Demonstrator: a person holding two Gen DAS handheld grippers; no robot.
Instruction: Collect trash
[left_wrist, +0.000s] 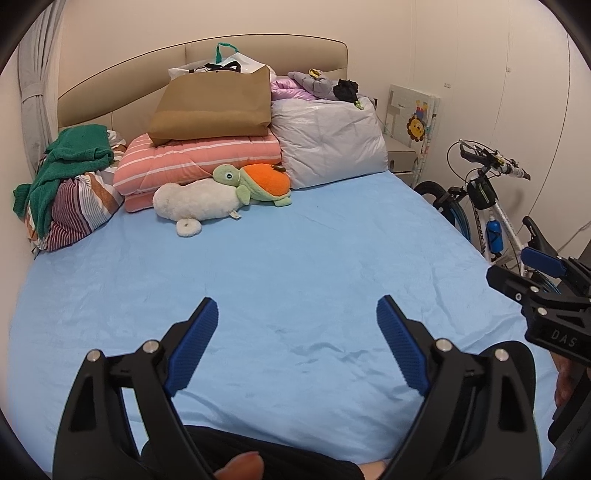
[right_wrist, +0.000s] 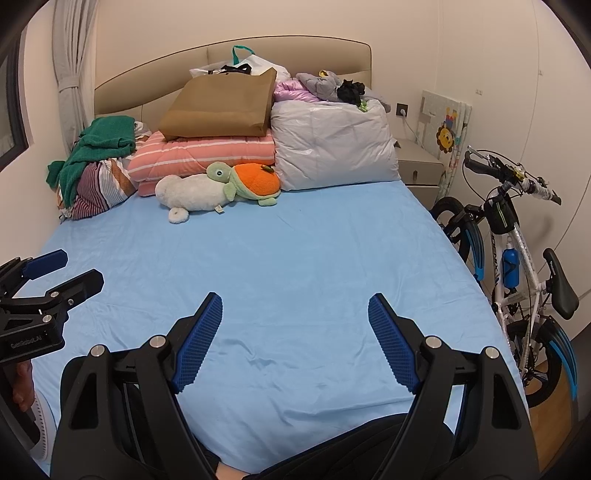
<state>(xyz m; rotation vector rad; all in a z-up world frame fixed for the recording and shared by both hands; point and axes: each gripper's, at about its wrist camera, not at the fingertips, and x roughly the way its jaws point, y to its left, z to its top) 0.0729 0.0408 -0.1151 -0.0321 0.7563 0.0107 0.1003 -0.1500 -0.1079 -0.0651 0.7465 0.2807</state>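
My left gripper (left_wrist: 297, 308) is open and empty, held above the near end of a bed with a light blue sheet (left_wrist: 280, 258). My right gripper (right_wrist: 295, 304) is open and empty too, over the same sheet (right_wrist: 295, 251). The right gripper shows at the right edge of the left wrist view (left_wrist: 517, 273); the left gripper shows at the left edge of the right wrist view (right_wrist: 70, 269). No loose trash shows on the sheet. A brown paper bag (left_wrist: 216, 105) (right_wrist: 221, 107) lies on folded bedding at the headboard, with a white plastic bag (left_wrist: 229, 61) behind it.
A pink striped quilt (left_wrist: 199, 158), white pillow (left_wrist: 328, 140), green towel (left_wrist: 70, 155) and two plush toys (left_wrist: 221, 195) crowd the head of the bed. A bicycle (right_wrist: 517, 236) stands along the right side, a nightstand (right_wrist: 421, 162) behind it. A curtain (right_wrist: 70, 74) hangs left.
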